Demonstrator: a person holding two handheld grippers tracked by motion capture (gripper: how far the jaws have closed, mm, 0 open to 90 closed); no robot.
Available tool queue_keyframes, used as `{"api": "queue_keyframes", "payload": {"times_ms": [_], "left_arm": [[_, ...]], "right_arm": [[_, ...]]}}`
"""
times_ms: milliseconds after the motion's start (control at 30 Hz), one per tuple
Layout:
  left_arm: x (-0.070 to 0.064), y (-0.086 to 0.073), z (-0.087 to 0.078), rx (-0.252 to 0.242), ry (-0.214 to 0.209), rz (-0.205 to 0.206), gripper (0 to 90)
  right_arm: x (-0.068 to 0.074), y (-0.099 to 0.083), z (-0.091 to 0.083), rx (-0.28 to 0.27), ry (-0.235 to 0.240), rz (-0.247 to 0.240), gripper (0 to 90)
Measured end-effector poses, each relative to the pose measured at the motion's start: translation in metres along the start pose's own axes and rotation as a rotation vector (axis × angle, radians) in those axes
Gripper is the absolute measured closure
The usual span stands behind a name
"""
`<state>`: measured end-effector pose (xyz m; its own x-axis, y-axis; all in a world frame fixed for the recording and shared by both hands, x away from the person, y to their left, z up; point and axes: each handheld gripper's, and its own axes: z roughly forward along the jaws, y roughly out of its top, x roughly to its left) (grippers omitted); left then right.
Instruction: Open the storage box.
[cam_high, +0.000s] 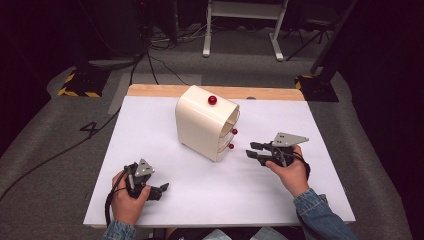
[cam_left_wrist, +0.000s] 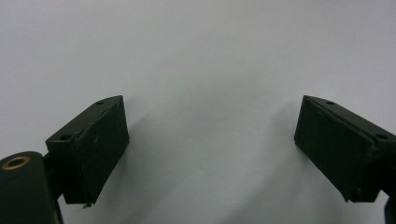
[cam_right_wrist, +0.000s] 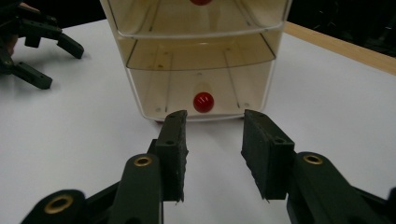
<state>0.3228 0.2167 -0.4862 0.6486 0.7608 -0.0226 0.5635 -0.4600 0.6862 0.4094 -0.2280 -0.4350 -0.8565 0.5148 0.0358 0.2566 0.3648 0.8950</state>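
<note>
A cream drawer unit (cam_high: 205, 122) stands near the middle of the white table (cam_high: 165, 200), its clear drawer fronts (cam_right_wrist: 201, 79) facing my right gripper. Each drawer carries a red knob; the lowest knob (cam_right_wrist: 203, 102) sits just beyond my right gripper (cam_right_wrist: 214, 123), whose jaws stand open on either side of it, a short way off. A further red knob (cam_high: 212, 100) sits on the unit's top. My left gripper (cam_high: 159, 191) rests near the table's front left, wide open over bare table (cam_left_wrist: 210, 70), holding nothing.
A wooden strip (cam_high: 150, 90) borders the table's far edge. Cables (cam_high: 150, 60) run over the grey floor behind, beside a stand base with yellow-black tape (cam_high: 80, 82) and white frame legs (cam_high: 240, 30). The left gripper (cam_right_wrist: 32, 46) appears at the right gripper view's upper left.
</note>
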Motion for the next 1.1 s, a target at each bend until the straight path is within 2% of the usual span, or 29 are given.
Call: {"api": "queue_keyframes", "payload": {"times_ms": [67,133,267,500,733,1100], "left_arm": [[0.0,0.0,0.0,-0.001,0.002,-0.003,10.2],[-0.001,0.0,0.0,-0.002,0.003,-0.004,10.2],[-0.001,0.0,0.0,-0.002,0.004,-0.003,10.2],[-0.001,0.0,0.0,-0.002,0.003,-0.004,10.2],[0.0,0.0,0.0,-0.001,0.004,0.0,10.2],[0.0,0.0,0.0,-0.002,0.003,-0.003,10.2]], "right_arm": [[0.0,0.0,0.003,0.001,0.003,-0.004,61.5],[0.0,0.001,0.016,0.01,0.018,-0.003,62.2],[-0.002,0.0,0.028,0.022,0.027,-0.003,62.7],[-0.006,-0.007,0.049,0.032,0.026,0.014,65.4],[-0.004,-0.008,0.058,0.006,0.033,0.011,69.5],[-0.005,-0.012,0.063,-0.024,0.043,0.045,74.3]]}}
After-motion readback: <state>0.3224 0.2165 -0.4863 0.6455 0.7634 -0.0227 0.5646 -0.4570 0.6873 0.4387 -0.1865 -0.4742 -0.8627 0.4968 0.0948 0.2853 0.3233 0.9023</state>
